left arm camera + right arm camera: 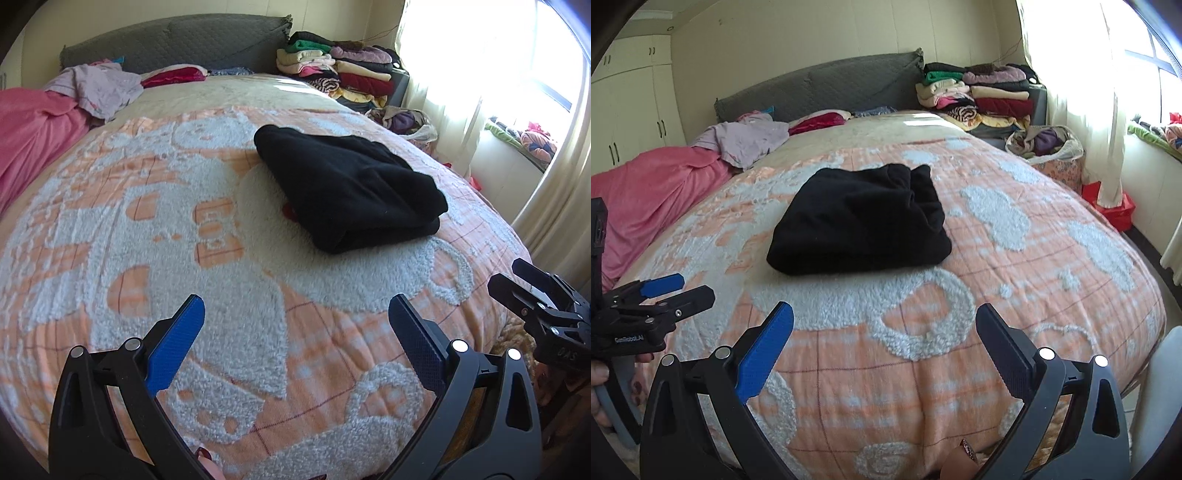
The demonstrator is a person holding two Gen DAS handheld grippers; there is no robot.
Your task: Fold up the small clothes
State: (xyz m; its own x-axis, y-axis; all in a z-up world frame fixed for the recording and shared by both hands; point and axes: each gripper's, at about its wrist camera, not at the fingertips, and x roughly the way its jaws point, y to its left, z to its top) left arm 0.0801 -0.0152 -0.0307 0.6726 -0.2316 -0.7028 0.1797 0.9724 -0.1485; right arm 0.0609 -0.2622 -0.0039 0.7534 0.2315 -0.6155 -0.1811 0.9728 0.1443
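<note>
Left wrist view: low over near end of bed point(110, 229), facing headboard point(173, 40); folded black garment point(347, 184) at 1 o'clock, mid-range; right gripper point(513, 280) at 3 o'clock edge, jaws apart.

Right wrist view: similar height, slightly further back; garment point(860, 221) at 12 o'clock; left gripper point(690, 288) at 9 o'clock edge.

Shared: bedspread, garment, headboard, clothes stack point(979, 96), window side at 2 o'clock.

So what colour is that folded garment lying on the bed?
Plain black; the folded garment shows best in the right wrist view.
</note>
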